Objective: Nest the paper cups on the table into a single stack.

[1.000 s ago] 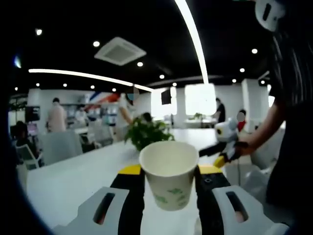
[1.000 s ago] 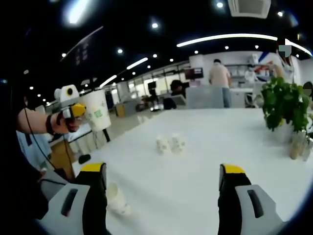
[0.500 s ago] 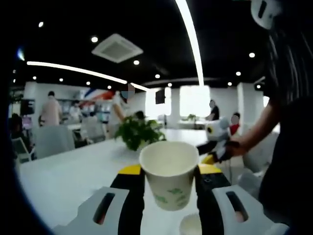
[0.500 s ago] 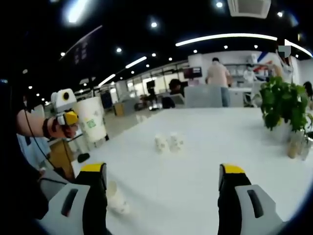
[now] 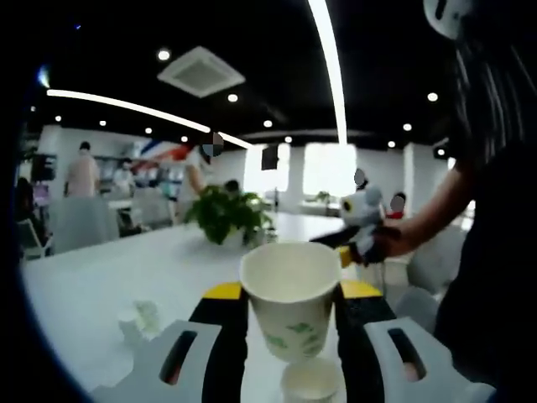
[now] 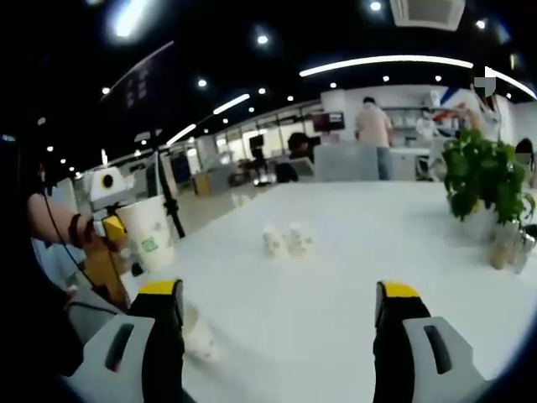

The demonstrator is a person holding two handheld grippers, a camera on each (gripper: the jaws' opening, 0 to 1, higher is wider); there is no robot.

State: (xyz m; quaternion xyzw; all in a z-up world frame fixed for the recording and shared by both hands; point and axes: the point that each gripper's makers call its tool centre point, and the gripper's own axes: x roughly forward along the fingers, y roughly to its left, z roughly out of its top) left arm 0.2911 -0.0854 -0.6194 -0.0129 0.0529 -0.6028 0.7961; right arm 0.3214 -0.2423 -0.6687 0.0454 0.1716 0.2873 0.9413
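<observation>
My left gripper is shut on a white paper cup with a green print, held upright with its mouth up. Just below it an open cup stands on the white table. In the right gripper view the left gripper holds that cup above the table's near corner, where the lone cup stands beside my right gripper's left jaw. Two more cups stand side by side mid-table, also seen at the left in the left gripper view. My right gripper is open, with nothing between its jaws.
A potted green plant and small bottles stand at the table's right side; the plant shows in the left gripper view too. A person's arm holds the right gripper. People, chairs and desks fill the office behind.
The left gripper has come down with its cup toward the table's near corner. The lone cup has come into sight under it. The right gripper has stayed put and open.
</observation>
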